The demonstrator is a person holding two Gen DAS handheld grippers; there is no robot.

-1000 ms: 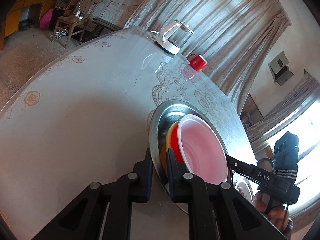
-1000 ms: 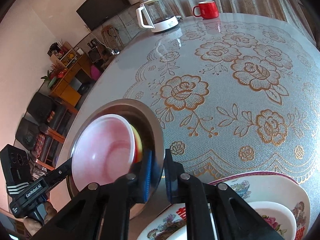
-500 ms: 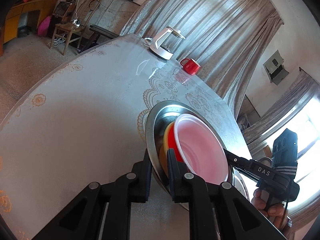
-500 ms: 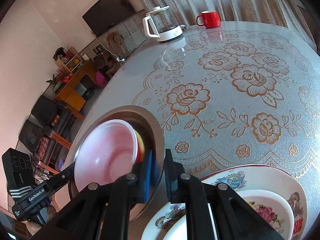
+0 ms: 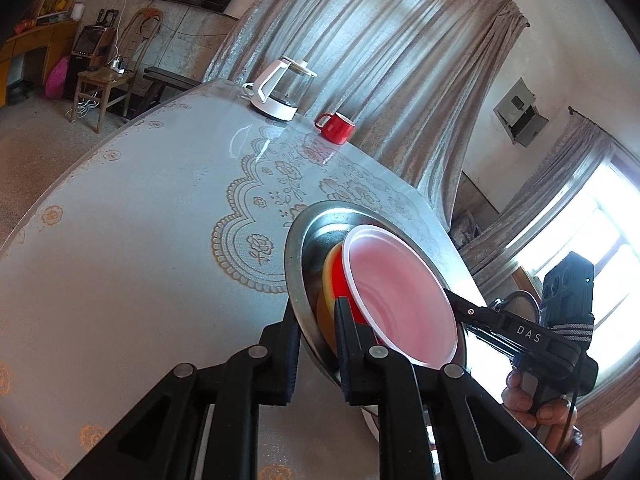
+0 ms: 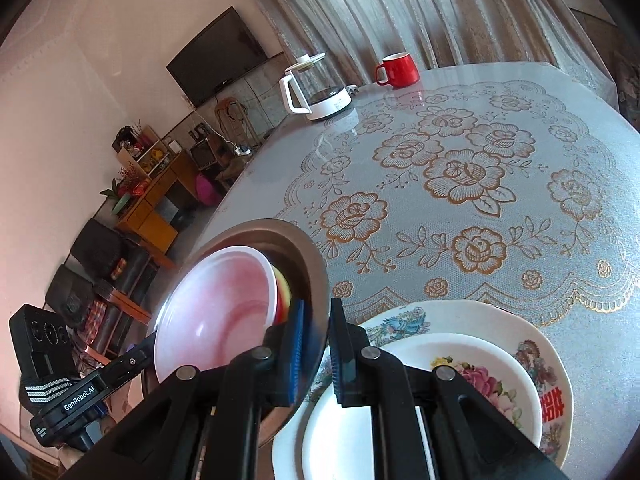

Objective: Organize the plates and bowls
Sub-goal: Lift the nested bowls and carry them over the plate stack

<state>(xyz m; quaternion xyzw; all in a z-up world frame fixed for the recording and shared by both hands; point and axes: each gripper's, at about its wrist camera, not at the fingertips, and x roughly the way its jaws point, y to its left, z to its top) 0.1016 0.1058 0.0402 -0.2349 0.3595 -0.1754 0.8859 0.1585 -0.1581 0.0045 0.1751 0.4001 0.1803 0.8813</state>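
Rising off the tabletop since a second ago, with more of the room showing behind: steel basin (image 5: 295,240) carried between both tools. Clamping its near rim, left gripper (image 5: 318,312), pads pressed tight on the metal; clamping the opposite rim, right gripper (image 6: 316,320), likewise closed on it. Nesting inside, pink bowl (image 5: 400,296) over red and yellow ones. Lying just beside on the lace-covered table (image 6: 460,200), floral plates (image 6: 532,356). Standing well apart at the far edge, kettle (image 6: 316,88) and red mug (image 6: 398,69).
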